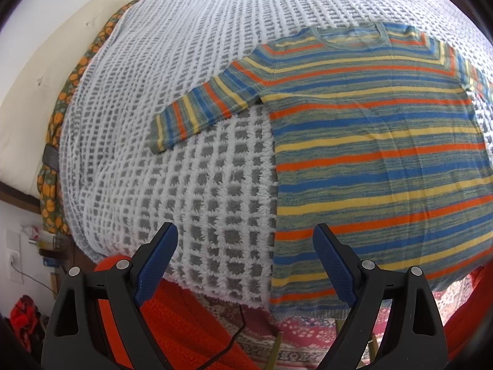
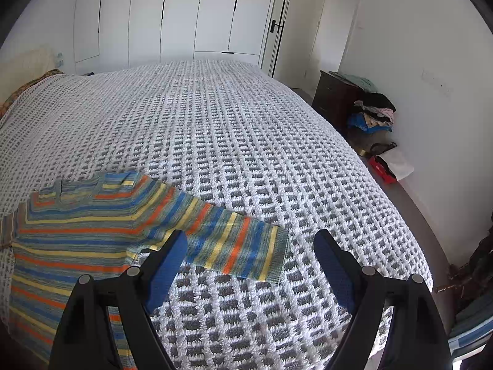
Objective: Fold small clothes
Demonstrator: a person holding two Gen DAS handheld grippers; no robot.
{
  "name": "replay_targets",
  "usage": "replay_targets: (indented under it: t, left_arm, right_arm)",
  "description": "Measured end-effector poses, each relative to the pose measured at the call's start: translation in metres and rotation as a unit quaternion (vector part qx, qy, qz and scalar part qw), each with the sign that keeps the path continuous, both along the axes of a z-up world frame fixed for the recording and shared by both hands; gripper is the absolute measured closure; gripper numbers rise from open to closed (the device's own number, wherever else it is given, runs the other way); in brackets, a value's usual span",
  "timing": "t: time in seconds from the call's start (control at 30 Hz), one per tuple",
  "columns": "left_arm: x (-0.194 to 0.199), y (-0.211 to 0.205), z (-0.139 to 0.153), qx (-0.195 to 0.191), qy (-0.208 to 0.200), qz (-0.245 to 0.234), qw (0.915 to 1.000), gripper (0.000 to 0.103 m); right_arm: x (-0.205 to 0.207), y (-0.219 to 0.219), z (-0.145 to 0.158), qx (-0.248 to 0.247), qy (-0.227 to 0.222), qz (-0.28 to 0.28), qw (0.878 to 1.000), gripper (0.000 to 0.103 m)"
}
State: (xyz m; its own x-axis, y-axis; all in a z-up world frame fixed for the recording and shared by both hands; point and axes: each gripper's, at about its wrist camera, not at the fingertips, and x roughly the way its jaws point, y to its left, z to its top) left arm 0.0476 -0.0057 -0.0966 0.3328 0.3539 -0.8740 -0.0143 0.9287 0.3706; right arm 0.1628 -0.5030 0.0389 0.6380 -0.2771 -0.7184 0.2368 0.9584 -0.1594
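A small striped sweater (image 1: 369, 141) in blue, orange, yellow and green lies flat on the white and grey knitted bedspread (image 1: 191, 98), neck away from me, hem at the near bed edge. Its left sleeve (image 1: 203, 104) lies spread out to the side. My left gripper (image 1: 245, 240) is open and empty, above the bed's near edge beside the sweater's lower left side. In the right wrist view the sweater (image 2: 71, 237) lies at the lower left and its right sleeve (image 2: 234, 246) stretches out. My right gripper (image 2: 250, 246) is open and empty, just above the sleeve's cuff end.
A cream headboard (image 1: 40, 71) and a flowered sheet edge (image 1: 55, 117) run along the bed's left. An orange knit cloth (image 1: 172, 317) and a patterned rug (image 1: 302, 333) lie below the near edge. A dark nightstand (image 2: 336, 98) with piled clothes (image 2: 372, 114) stands right of the bed.
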Motion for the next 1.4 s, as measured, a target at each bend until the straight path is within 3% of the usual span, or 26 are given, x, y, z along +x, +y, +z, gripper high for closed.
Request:
replay_targets:
  t: [0.7,0.93,1.0,1.07,1.17,1.2,1.23,1.3,1.4]
  left_arm:
    - [0.002,0.002,-0.005,-0.002,0.006,0.006,1.0000,0.012]
    - [0.003,0.003,-0.007,-0.002,0.008,0.006,0.9999,0.012]
    - [0.002,0.005,-0.007,-0.004,0.004,0.008,1.0000,0.012]
    - [0.002,0.009,-0.007,-0.006,0.003,0.013,0.9999,0.012]
    - [0.004,0.017,-0.010,-0.010,0.009,0.023,0.9997,0.012]
    - [0.004,0.019,-0.011,-0.010,0.011,0.025,0.9996,0.012]
    - [0.005,0.020,-0.012,-0.011,0.013,0.027,0.9995,0.012]
    - [0.007,0.021,-0.014,-0.011,0.016,0.028,0.9994,0.012]
    - [0.009,0.020,-0.017,-0.012,0.019,0.027,0.9994,0.012]
  right_arm:
    - [0.000,-0.003,0.000,-0.019,0.001,-0.006,1.000,0.019]
    - [0.008,-0.010,-0.016,-0.021,0.008,0.009,1.000,0.017]
    - [0.013,-0.033,-0.043,0.018,0.024,0.019,0.999,0.017]
    - [0.005,-0.080,-0.094,0.135,0.041,-0.005,0.990,0.017]
    - [0.018,-0.153,-0.153,0.319,0.071,-0.054,0.943,0.020]
    - [0.021,-0.167,-0.170,0.358,0.081,-0.062,0.928,0.027]
    - [0.022,-0.176,-0.183,0.386,0.084,-0.068,0.916,0.030]
    - [0.023,-0.186,-0.199,0.414,0.088,-0.074,0.903,0.031]
    - [0.029,-0.188,-0.214,0.413,0.096,-0.079,0.902,0.036]
